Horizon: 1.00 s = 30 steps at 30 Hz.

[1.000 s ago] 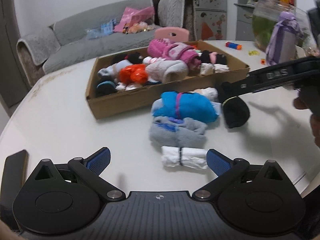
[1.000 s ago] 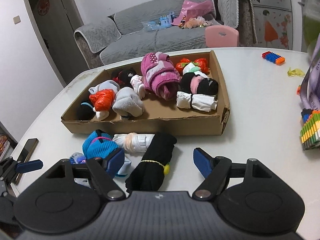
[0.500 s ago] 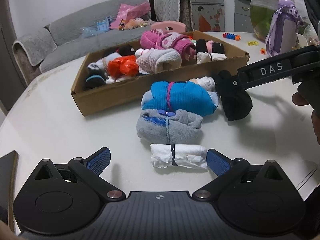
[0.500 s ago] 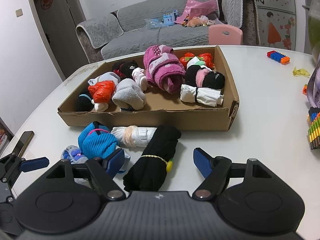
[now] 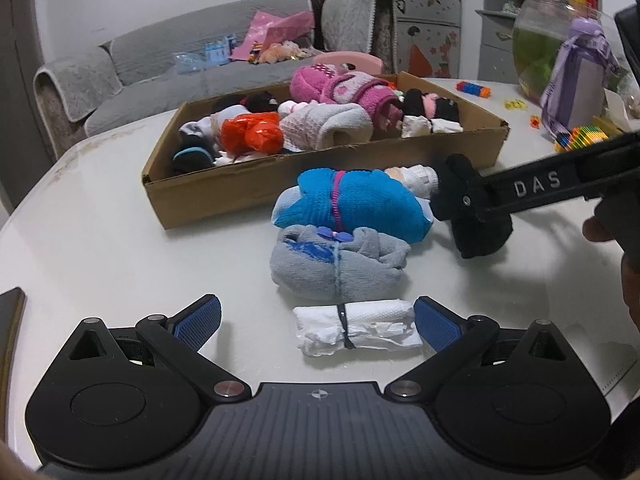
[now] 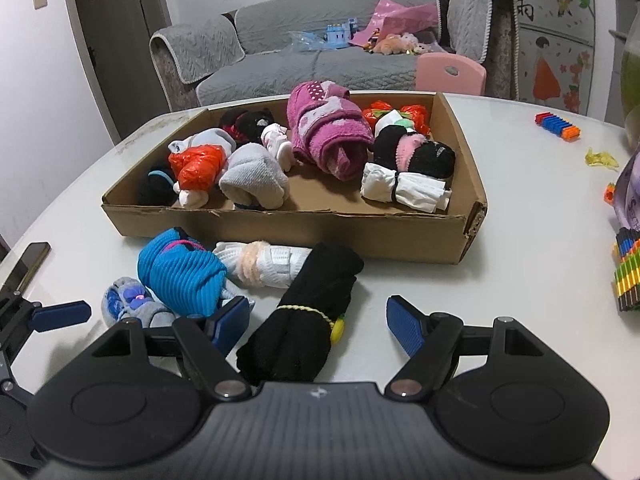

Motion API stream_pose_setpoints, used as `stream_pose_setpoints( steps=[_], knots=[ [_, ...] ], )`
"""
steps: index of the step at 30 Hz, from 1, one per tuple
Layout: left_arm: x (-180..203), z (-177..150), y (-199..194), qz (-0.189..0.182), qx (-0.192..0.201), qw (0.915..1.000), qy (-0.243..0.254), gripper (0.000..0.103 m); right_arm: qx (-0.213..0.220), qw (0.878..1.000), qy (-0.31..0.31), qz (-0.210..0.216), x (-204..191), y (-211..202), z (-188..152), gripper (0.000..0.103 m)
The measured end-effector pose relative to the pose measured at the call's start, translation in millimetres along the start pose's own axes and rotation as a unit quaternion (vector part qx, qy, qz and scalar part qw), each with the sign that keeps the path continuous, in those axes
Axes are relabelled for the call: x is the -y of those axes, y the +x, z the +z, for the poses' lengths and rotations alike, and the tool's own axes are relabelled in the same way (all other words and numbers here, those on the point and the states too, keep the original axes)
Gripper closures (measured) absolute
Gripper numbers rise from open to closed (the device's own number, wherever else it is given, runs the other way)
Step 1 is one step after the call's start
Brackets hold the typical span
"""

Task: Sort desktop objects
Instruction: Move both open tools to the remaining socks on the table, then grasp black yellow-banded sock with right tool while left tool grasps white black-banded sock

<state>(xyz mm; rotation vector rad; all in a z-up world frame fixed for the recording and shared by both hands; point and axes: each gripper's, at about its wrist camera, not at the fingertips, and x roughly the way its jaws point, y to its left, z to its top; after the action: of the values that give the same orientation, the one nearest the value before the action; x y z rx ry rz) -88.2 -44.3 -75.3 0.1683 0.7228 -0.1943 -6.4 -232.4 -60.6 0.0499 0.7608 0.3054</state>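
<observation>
Right claw (image 6: 318, 322): spread around the black rolled sock bundle (image 6: 308, 312) — no squeeze yet.
Left claw (image 5: 316, 318): spread, now nearer the white banded roll (image 5: 356, 330) on the tabletop (image 5: 120, 260).
Meaning: both picks ready — brown cardboard tray (image 6: 304, 228) next.

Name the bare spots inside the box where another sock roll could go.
Bare floor shows in the cardboard box along its near wall, between the grey roll and the white roll. The back row is crowded.

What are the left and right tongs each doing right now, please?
Left tongs: open around the white sock bundle.
Right tongs: open around the black sock bundle.
</observation>
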Motion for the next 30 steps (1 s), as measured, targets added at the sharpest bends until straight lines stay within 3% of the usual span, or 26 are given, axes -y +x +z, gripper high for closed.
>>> stream_pose_setpoints(
  steps=[5, 11, 13, 21, 30],
  knots=[
    [-13, 1, 4, -0.006, -0.014, 0.9991, -0.04, 0.0, -0.006, 1.0, -0.016, -0.012, -5, 5, -3, 0.037],
    [-19, -1, 3, 0.002, -0.012, 0.9989, -0.046, 0.0, -0.002, 0.999, -0.03, -0.023, -11, 4, -6, 0.04],
    [-20, -2, 3, 0.002, -0.013, 0.9988, -0.046, 0.0, 0.0, 0.999, -0.034, -0.026, -12, 3, -7, 0.048],
    [-26, -3, 1, 0.003, -0.016, 0.9987, -0.049, 0.0, 0.004, 0.999, -0.031, -0.026, -12, 1, -9, 0.059],
    [-23, -1, -4, -0.009, -0.014, 0.999, -0.041, 0.016, 0.005, 0.999, -0.027, -0.023, -10, -2, -11, 0.061]
  ],
)
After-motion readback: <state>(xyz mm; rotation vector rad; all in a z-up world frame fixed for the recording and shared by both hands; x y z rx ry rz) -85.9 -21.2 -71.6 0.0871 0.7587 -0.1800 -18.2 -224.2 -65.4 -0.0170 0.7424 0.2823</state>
